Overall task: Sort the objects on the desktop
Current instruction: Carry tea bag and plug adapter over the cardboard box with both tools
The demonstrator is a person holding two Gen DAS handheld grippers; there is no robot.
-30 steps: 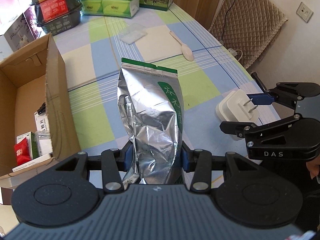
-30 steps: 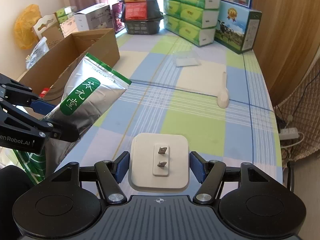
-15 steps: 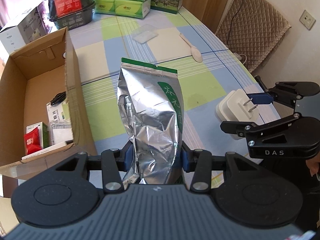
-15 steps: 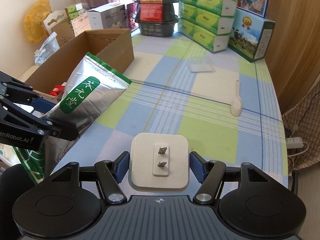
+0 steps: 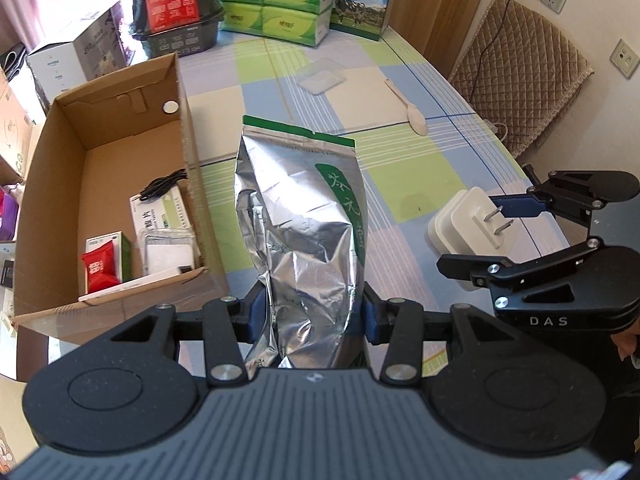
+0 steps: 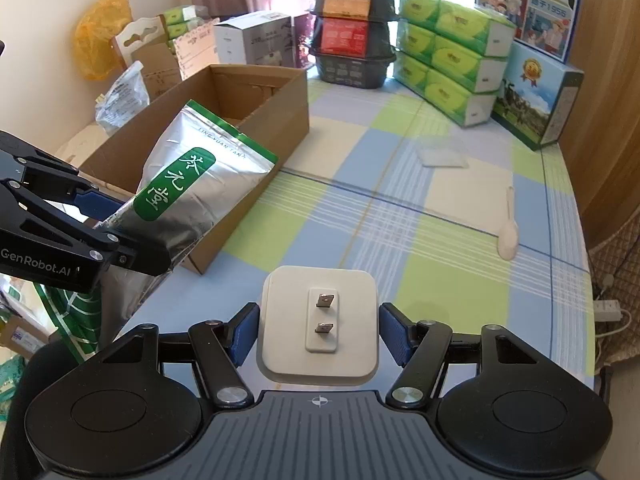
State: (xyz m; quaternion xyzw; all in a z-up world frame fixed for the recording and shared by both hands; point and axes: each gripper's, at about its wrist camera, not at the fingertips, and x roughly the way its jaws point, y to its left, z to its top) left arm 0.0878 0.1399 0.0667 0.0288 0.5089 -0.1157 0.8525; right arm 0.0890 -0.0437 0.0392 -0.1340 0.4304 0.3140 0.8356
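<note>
A silver tea bag (image 5: 304,236) was gripped by the left gripper (image 5: 310,314) beside the cardboard box (image 5: 52,184), in which small packets (image 5: 103,267) and a black cable (image 5: 162,186) lay, while a white charger (image 6: 318,322) was clamped in the right gripper (image 6: 318,334) above the table (image 6: 440,280).

The right tool (image 6: 318,332) grips a white plug (image 6: 318,320) above the desk (image 6: 440,240). At left, the left tool (image 6: 120,236) holds a foil bag (image 6: 188,200) beside the box (image 6: 256,120).
</note>
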